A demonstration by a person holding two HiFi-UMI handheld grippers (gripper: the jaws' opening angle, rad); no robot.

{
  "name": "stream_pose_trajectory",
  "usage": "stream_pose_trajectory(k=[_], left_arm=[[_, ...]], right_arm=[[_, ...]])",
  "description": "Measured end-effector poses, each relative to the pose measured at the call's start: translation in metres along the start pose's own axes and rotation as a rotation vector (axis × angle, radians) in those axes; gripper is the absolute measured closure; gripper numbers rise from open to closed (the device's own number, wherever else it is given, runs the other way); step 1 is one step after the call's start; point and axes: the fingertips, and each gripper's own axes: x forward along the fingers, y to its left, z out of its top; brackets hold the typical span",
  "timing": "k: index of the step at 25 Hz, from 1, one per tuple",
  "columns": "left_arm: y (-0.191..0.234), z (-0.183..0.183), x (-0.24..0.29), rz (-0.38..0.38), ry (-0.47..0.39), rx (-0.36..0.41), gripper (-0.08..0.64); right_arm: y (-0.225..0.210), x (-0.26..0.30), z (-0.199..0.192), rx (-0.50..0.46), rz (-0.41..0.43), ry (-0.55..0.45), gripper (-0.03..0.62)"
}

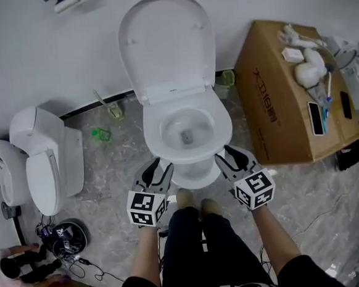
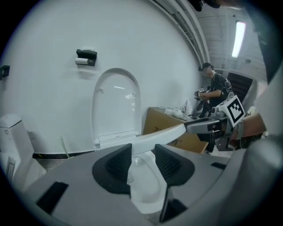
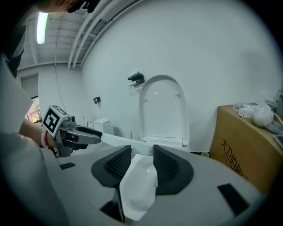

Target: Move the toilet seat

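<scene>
A white toilet stands against the wall with its lid [image 1: 167, 45] raised. The toilet seat [image 1: 156, 134] rings the bowl [image 1: 186, 130]. My left gripper [image 1: 155, 167] is at the seat's front left and my right gripper [image 1: 230, 156] at its front right. In the left gripper view the seat's rim [image 2: 161, 137] runs through the left gripper [image 2: 142, 152], touching both pads, on to the right gripper [image 2: 201, 126]. The right gripper view shows the right gripper [image 3: 141, 155] shut on the rim [image 3: 117, 140] in the same way, with the left gripper [image 3: 88, 136] across from it.
A large cardboard box [image 1: 287, 94] with small items on top stands right of the toilet. A second toilet [image 1: 41, 157] stands at left, green bottles [image 1: 101, 135] on the floor between them. Cables [image 1: 63, 238] lie lower left. My feet [image 1: 193, 200] are at the bowl's front.
</scene>
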Motion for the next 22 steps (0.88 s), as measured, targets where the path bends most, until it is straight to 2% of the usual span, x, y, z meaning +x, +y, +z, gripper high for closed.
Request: stream_pose_trajectory(k=[10,14,22], left_arm=[[0.017,0.053,0.005,-0.003,-0.057,0.014,0.397],[0.023,0.076,0.011,-0.022,-0.080,0.017,0.425],[0.041,0.114,0.022,-0.064,-0.098,0.020,0.434]], right_arm=[[-0.007,0.011,0.056,-0.035,-0.034,-0.055,0.461],[-0.012,0.019,0.079,-0.038,-0.059,-0.070,0.477],[-0.019,0.035,0.120,-0.072,-0.148,-0.087,0.527]])
